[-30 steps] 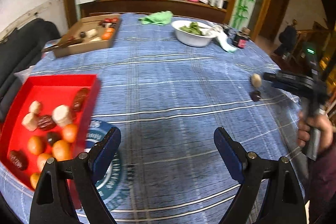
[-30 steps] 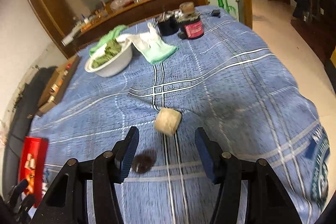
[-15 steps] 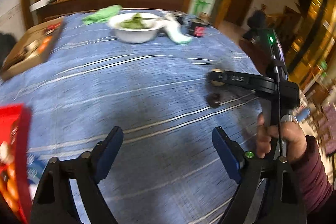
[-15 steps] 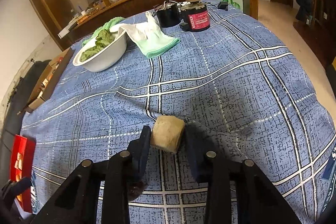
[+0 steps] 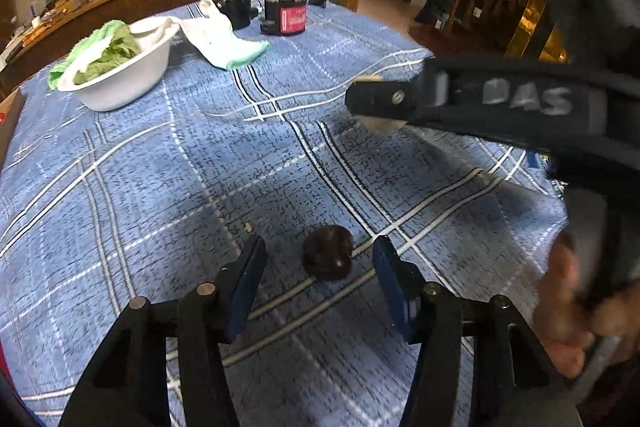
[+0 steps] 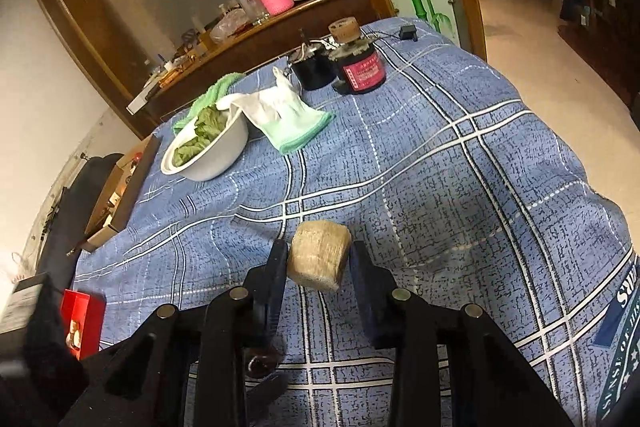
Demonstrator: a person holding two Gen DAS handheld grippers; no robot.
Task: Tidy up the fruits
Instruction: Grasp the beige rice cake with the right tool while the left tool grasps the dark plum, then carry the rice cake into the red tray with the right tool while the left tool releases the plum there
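Note:
A dark round fruit [image 5: 328, 258] lies on the blue checked tablecloth [image 5: 180, 163] between the fingers of my open left gripper [image 5: 319, 259], touching neither. My right gripper [image 6: 319, 259] is shut on a beige block-shaped fruit [image 6: 319, 259] and holds it over the cloth. In the left wrist view the right gripper's arm [image 5: 480, 103] crosses the upper right, the beige fruit [image 5: 380, 125] peeking out below its tip. The dark fruit [image 6: 260, 367] shows under the right gripper's left finger. The red tray [image 6: 82, 323] with fruits sits at the far left.
A white bowl of green leaves [image 5: 120, 71] stands at the back, with a white-green cloth [image 5: 224, 43] beside it. Two dark jars [image 5: 286, 13] stand behind. A cardboard box [image 6: 120, 195] lies at the left edge. The table's right edge drops to the floor.
My left gripper swung right, away from the red tray, and came down around the dark fruit. My right gripper closed on the beige fruit and lifted it a little.

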